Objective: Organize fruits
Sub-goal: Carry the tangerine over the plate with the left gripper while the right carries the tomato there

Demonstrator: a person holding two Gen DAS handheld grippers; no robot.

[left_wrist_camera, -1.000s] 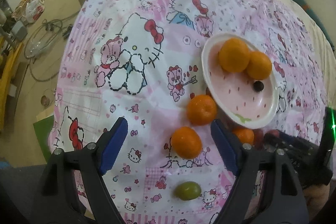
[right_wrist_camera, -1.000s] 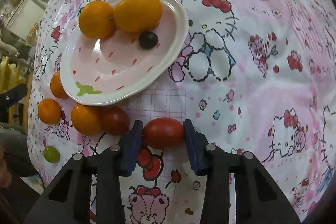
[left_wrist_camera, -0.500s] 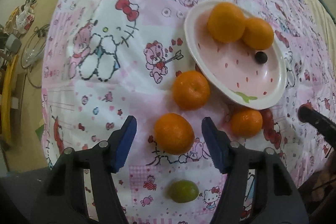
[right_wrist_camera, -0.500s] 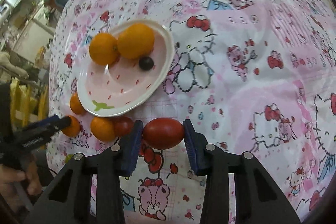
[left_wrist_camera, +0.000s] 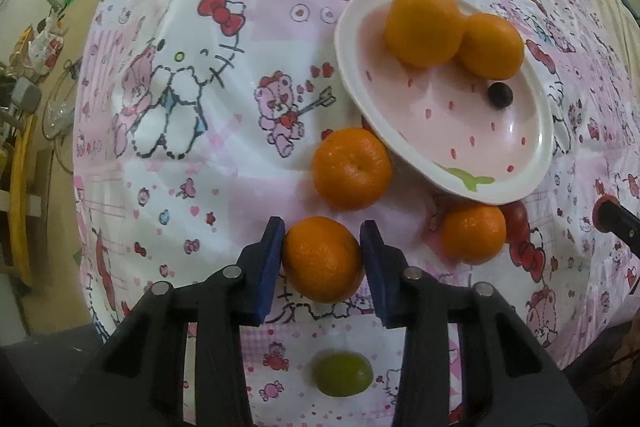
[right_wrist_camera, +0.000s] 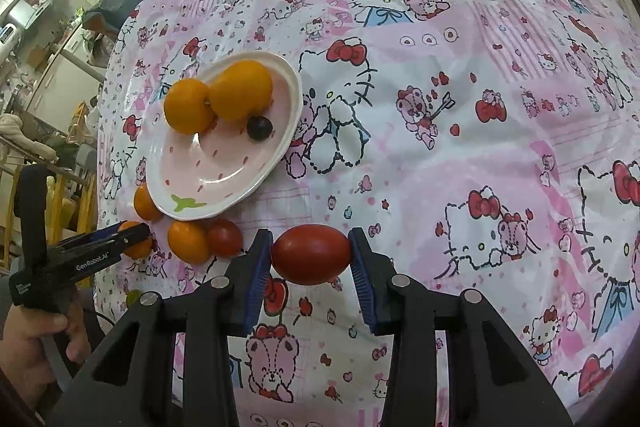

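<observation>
The left tongs (left_wrist_camera: 322,259) have just been closing, and their blue pads now sit against both sides of a mandarin (left_wrist_camera: 322,258) that rests on the patterned cloth (left_wrist_camera: 192,155) over the worktop. The right tongs (right_wrist_camera: 311,255) are clenched on a red tomato (right_wrist_camera: 311,254), gripping it end to end, near the plate (right_wrist_camera: 280,151).

That pink plate already carries two oranges (right_wrist_camera: 240,91) and a small dark berry (right_wrist_camera: 259,127). Beside its rim lie another mandarin (left_wrist_camera: 351,167), a smaller one (left_wrist_camera: 473,234) touching a second tomato (right_wrist_camera: 225,237), and a green grape (left_wrist_camera: 342,374) nearer the camera of the left tongs.

The mandarin looks light and fairly firm, with a loose, dimpled peel that gives some friction; holding it across its widest middle, as now, should keep it from rolling out. The tomato is probably smoother and softer, with thin skin that could split under a hard squeeze, so a gentle hold suits it. The grape would be the most slippery and easiest to crush.
</observation>
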